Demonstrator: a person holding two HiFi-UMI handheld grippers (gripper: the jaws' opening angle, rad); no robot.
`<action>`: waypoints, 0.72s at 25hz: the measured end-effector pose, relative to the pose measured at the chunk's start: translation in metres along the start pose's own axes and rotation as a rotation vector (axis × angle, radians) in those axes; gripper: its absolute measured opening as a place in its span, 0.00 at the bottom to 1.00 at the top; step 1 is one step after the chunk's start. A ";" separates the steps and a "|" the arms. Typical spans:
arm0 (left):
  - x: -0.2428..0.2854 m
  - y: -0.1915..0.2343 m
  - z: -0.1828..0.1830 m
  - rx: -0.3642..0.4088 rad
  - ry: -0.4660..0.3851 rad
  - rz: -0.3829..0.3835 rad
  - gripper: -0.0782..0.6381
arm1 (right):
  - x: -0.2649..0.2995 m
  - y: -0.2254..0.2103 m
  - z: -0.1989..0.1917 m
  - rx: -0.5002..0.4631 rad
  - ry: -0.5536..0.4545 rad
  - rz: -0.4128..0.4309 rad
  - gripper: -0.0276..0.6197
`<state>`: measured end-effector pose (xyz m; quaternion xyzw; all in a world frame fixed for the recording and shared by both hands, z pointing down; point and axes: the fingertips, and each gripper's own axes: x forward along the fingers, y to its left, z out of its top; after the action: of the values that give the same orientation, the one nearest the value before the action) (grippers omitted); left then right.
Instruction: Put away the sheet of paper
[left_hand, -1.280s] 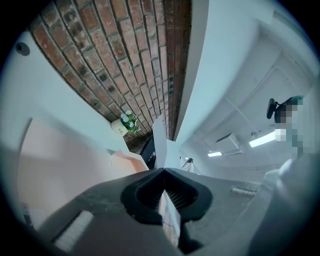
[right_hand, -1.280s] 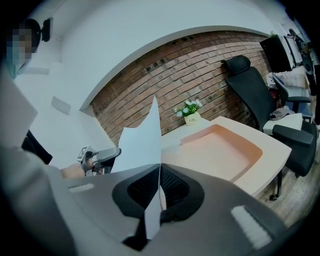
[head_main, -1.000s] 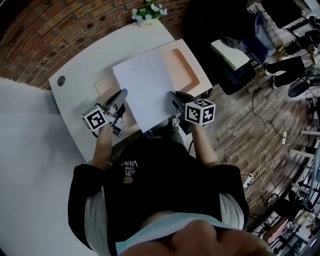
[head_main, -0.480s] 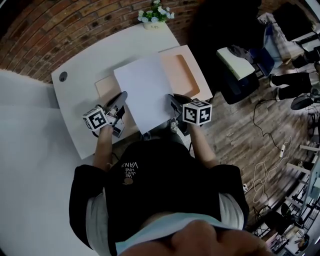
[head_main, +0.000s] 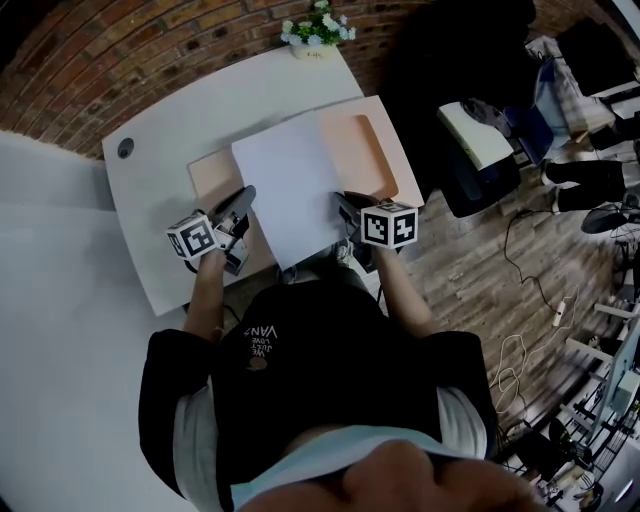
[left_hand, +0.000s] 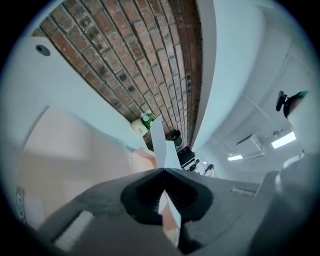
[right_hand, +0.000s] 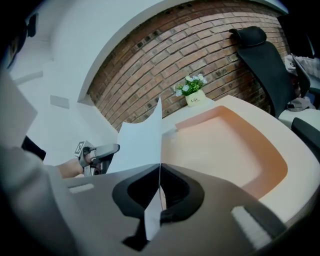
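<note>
My left gripper (head_main: 244, 196): jaws closed flat on the left edge of the sheet of paper (head_main: 292, 185), which runs edge-on between the pads. The sheet spans between my two hands, long axis near to far, over the peach tray (head_main: 378, 150) on the white table (head_main: 190, 110); I cannot tell whether it touches. The tray's recess shows right and far of the sheet. My right gripper (head_main: 345, 203): jaws pinched on the right edge. Neither hand is nearer. My guess: both lower together, easing right toward the recess.
</note>
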<state>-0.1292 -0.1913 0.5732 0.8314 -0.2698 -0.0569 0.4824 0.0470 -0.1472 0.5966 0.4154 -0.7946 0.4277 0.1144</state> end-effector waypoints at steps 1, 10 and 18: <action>0.001 0.002 -0.001 0.000 0.003 0.004 0.11 | 0.001 -0.002 0.000 -0.001 0.005 -0.007 0.04; 0.012 0.013 -0.003 -0.011 0.019 0.033 0.11 | 0.008 -0.015 0.003 -0.009 0.047 -0.036 0.04; 0.015 0.023 -0.006 -0.020 0.029 0.062 0.11 | 0.016 -0.017 0.008 -0.035 0.077 -0.048 0.05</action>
<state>-0.1238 -0.2032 0.5979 0.8186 -0.2879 -0.0328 0.4959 0.0515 -0.1675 0.6102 0.4158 -0.7867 0.4264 0.1623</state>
